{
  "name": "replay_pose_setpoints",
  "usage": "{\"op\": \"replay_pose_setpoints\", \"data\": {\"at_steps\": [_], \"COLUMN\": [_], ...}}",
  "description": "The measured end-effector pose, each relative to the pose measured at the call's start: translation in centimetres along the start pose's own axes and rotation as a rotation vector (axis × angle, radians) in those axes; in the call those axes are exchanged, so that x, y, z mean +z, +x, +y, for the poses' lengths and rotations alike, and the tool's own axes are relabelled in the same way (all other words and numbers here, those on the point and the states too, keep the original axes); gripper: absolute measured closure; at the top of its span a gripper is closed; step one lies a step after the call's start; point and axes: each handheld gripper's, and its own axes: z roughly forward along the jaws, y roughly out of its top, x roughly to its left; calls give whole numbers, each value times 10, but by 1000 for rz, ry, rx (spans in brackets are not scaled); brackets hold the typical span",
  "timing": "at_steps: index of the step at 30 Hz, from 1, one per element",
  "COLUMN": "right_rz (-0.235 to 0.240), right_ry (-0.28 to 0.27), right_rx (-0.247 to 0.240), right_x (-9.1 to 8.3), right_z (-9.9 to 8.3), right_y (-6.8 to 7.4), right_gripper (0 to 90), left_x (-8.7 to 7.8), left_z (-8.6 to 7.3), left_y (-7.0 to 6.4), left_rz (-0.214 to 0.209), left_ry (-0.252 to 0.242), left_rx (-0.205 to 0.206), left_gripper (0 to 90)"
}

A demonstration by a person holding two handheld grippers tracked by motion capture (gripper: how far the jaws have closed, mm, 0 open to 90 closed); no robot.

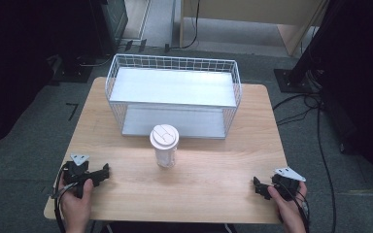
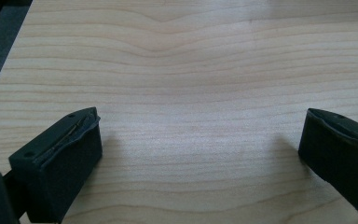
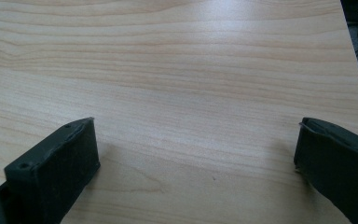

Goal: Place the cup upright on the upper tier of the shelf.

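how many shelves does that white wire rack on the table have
2. The wire rack at the far side of the table has an upper shelf across its top and a lower shelf at table level, behind the lidded cup. Nothing suggests a hidden third.

Left claw [image 1: 104, 171] held low in left hand [image 1: 76, 201], jaws spread wide apart, nothing between. Right claw [image 1: 256, 185] likewise in right hand [image 1: 287, 208], jaws wide apart.
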Motion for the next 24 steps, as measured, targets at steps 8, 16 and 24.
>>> {"op": "replay_pose_setpoints", "data": {"at_steps": [8, 16, 24], "right_rz": [5, 59, 143], "right_ry": [-27, -75, -116], "right_rx": [-29, -95, -141], "right_x": [2, 1, 4], "right_z": [5, 17, 35], "right_y": [15, 47, 83], "right_gripper": [0, 0, 0], "left_x": [0, 0, 0], "left_z": [0, 0, 0], "left_y": [0, 0, 0], "left_rz": [1, 1, 0], "left_ry": [2, 2, 2], "left_rx": [2, 2, 2], "left_gripper": [0, 0, 0]}}
